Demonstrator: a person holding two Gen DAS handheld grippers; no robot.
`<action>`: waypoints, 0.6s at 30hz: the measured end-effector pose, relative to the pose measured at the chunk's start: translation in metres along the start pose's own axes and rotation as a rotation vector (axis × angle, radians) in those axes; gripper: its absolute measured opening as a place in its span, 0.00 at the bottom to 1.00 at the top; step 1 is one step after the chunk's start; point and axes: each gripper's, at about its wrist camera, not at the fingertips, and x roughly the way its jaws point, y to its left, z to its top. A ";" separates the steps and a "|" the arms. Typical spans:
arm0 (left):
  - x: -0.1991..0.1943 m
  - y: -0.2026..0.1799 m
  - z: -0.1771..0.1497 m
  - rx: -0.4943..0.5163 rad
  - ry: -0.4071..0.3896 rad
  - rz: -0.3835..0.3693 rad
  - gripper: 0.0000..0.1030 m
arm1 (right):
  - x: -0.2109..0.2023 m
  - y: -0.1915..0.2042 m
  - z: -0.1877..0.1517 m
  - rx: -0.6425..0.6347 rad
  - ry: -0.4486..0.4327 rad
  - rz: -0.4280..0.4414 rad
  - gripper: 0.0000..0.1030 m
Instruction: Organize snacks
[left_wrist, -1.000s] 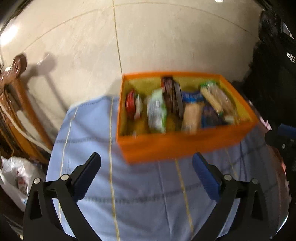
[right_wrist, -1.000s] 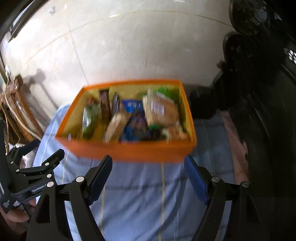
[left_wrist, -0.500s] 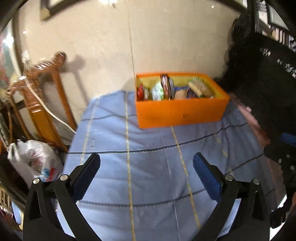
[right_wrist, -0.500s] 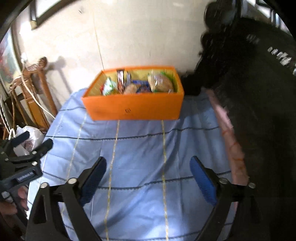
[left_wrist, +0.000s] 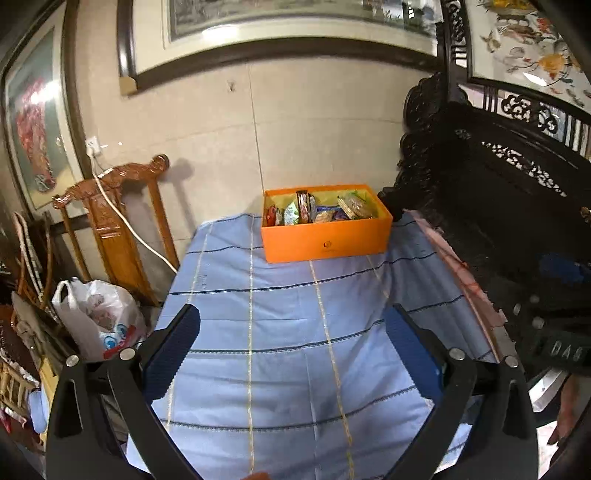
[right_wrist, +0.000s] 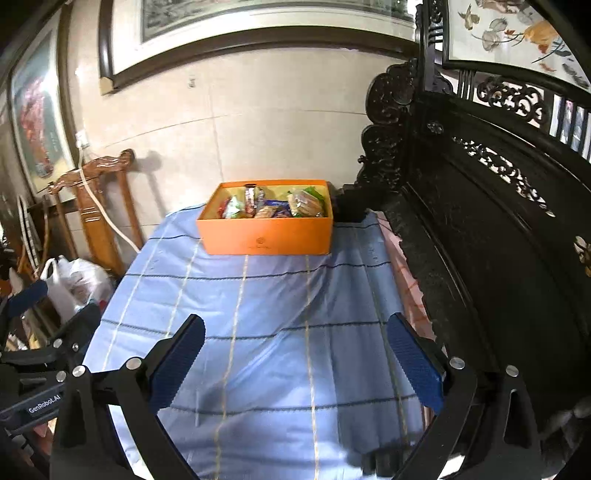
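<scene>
I see the orange box (left_wrist: 325, 242) packed with upright snack packets (left_wrist: 321, 210) at the surface's far end, both grippers' jaws spread wide, empty.

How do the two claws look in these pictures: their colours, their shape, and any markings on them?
Both claws are alike. The left claw and the right claw each have two black angular arms with silver round bolts. The fingers carry dark blue ribbed pads. In the right wrist view, the body of the left claw at the left edge bears white lettering, "GenRobot.AI". No cable or sleeve is visible on either.
</scene>
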 end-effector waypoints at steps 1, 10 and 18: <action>-0.009 -0.001 0.000 0.000 -0.010 0.000 0.95 | -0.008 0.002 -0.004 -0.008 -0.002 0.007 0.96; -0.050 0.017 -0.002 -0.007 0.001 -0.004 0.95 | -0.050 0.017 -0.023 0.016 -0.033 0.011 0.96; -0.059 0.023 -0.009 0.010 0.001 0.004 0.95 | -0.063 0.032 -0.031 -0.010 -0.050 -0.013 0.96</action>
